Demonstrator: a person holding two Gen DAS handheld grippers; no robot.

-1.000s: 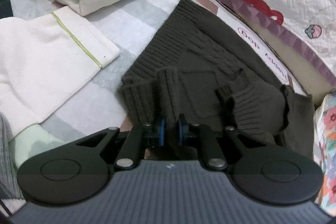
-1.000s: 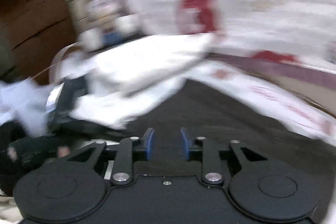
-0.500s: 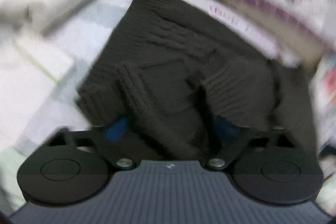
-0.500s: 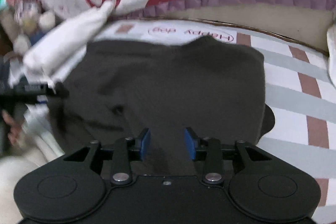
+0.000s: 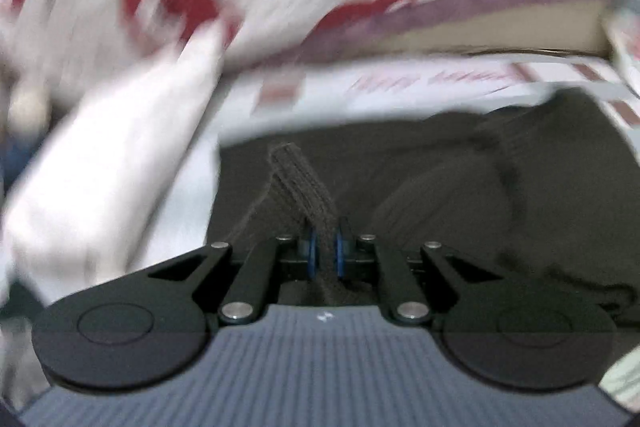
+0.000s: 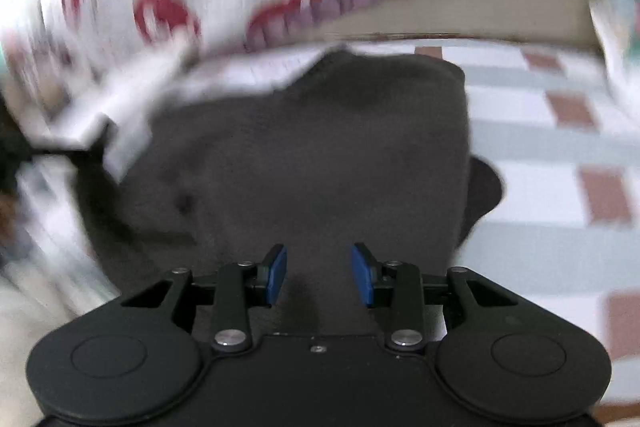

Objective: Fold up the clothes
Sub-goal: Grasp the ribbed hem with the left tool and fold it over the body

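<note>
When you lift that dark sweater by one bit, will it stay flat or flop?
Probably flop. The left gripper pinches only a ribbed strip of the sweater, and the rest sags in soft folds. The chunky knit looks thick, so it may feel fairly heavy. Its rough ribs likely won't slip from the jaws.

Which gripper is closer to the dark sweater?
Left. The left gripper is pinching a fold of the dark sweater; the right gripper hangs open above it.
</note>
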